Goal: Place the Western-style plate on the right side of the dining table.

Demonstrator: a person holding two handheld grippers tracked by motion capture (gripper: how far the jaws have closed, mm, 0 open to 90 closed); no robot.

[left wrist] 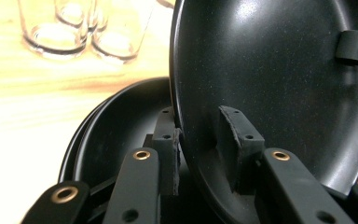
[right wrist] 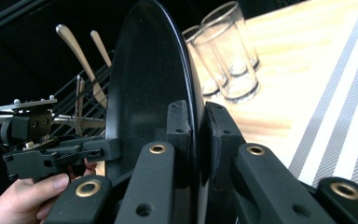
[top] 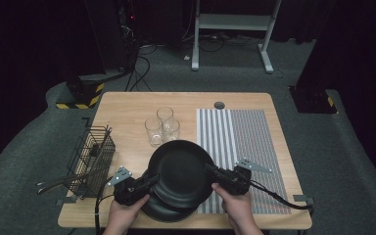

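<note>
High view shows us the table [top: 127, 105] first, then the black plate [top: 181, 171] we lift above a stack of plates [top: 169, 211] at the near edge. It looks stiff, smooth and likely slippery, breakable if dropped, so we take it by the rim on opposite sides. Our right gripper [right wrist: 198, 135] pinches the rim firmly; our left gripper [left wrist: 200, 140] straddles the other rim, one pad on it, one a little off. Three glasses [top: 161, 126] stand near.
</note>
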